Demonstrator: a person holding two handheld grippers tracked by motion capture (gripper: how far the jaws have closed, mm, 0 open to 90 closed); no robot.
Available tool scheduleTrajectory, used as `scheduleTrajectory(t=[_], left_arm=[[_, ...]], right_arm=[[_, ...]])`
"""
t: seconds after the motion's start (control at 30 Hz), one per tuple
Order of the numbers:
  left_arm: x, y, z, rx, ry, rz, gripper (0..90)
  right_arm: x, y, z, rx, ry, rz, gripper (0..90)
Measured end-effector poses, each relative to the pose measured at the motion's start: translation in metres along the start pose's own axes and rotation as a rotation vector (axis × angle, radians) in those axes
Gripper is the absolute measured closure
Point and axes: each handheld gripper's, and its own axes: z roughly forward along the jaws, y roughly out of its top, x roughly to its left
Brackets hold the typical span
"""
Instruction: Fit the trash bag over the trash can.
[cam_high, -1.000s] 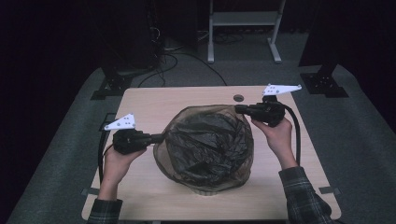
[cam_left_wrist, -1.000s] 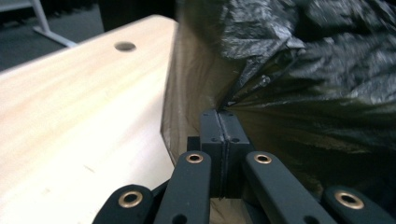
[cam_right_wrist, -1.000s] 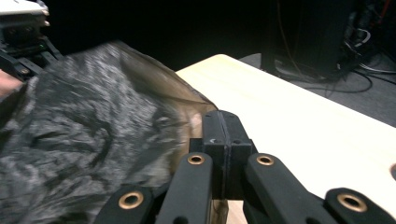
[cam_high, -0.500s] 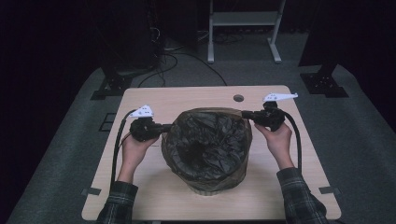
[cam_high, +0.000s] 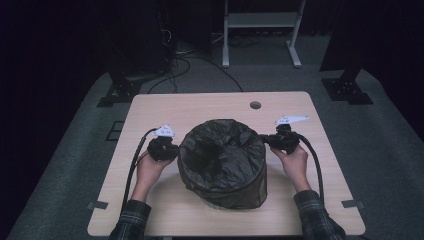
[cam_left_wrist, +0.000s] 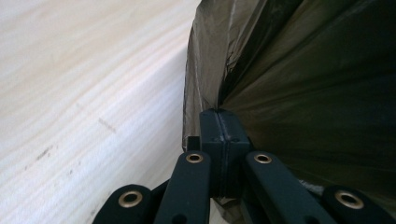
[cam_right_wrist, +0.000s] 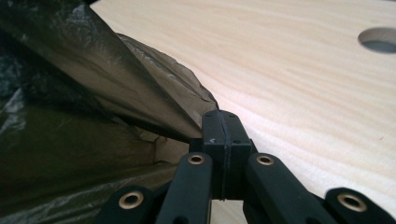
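Bag (cam_high: 222, 162): dark liner draped over a round bin, mid-counter (cam_high: 200, 107), nearer the front edge.
Left claw (cam_high: 172, 149): clamped shut on the bag's left rim.
Right claw (cam_high: 266, 140): clamped shut on the right rim.
Relation: bag lies between the claws, each pointing inward; both equally near.

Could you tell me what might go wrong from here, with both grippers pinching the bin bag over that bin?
1. The left gripper and right gripper are each shut on a thin fold of the bin bag; a hard pull down could tear the film or let it slip out.
2. The bin stands free on the table; an uneven pull from the two sides might tip or slide it.
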Motion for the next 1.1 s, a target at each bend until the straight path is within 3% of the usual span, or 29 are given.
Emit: scheduleTrajectory(t=[0.17, 0.23, 0.27, 0.3, 0.33, 0.4, 0.47, 0.53, 0.67, 0.7, 0.77, 0.83, 1.07, 1.1], left_arm=[[-0.001, -0.011, 0.009, 0.054, -0.004, -0.001, 89.8], [0.001, -0.013, 0.008, 0.045, 0.004, -0.008, 88.3], [0.001, -0.013, 0.008, 0.045, 0.004, -0.008, 83.5], [0.002, -0.013, 0.002, 0.026, 0.013, -0.020, 78.6], [0.002, -0.013, 0.002, 0.026, 0.013, -0.020, 75.9], [0.002, -0.010, -0.010, -0.020, 0.006, -0.029, 68.2], [0.001, -0.009, -0.015, -0.027, 0.004, -0.023, 60.9], [-0.001, -0.008, -0.028, -0.042, -0.016, -0.022, 52.7], [-0.006, -0.008, -0.039, -0.051, -0.036, -0.013, 43.1], [-0.011, -0.009, -0.046, -0.045, -0.044, 0.000, 35.5], [-0.014, -0.011, -0.049, -0.051, -0.050, 0.006, 32.5], [-0.022, -0.017, -0.056, -0.042, -0.057, 0.030, 21.1], [-0.038, -0.034, -0.069, -0.036, -0.045, 0.058, 6.8], [-0.041, -0.038, -0.071, -0.032, -0.042, 0.063, 5.4]], right_arm=[[-0.001, -0.010, 0.008, 0.034, -0.004, 0.003, 89.9], [-0.002, -0.013, 0.009, 0.038, -0.004, 0.007, 89.7], [-0.002, -0.013, 0.009, 0.038, -0.004, 0.007, 89.7], [-0.003, -0.013, 0.007, 0.034, 0.003, 0.012, 75.9], [-0.003, -0.013, 0.007, 0.034, 0.003, 0.012, 75.9], [-0.001, -0.009, -0.001, 0.001, -0.007, 0.006, 61.8], [0.000, -0.007, -0.005, -0.009, -0.012, 0.003, 57.8], [0.003, -0.002, -0.018, -0.039, -0.011, -0.001, 47.8], [0.007, 0.002, -0.032, -0.069, -0.005, -0.009, 42.6], [0.011, 0.005, -0.041, -0.086, -0.010, -0.016, 39.2], [0.012, 0.006, -0.046, -0.096, -0.006, -0.019, 38.1], [0.018, 0.009, -0.061, -0.131, 0.005, -0.021, 32.6], [0.034, 0.017, -0.084, -0.152, 0.019, -0.059, 17.1], [0.042, 0.022, -0.091, -0.160, 0.025, -0.078, 13.4]])
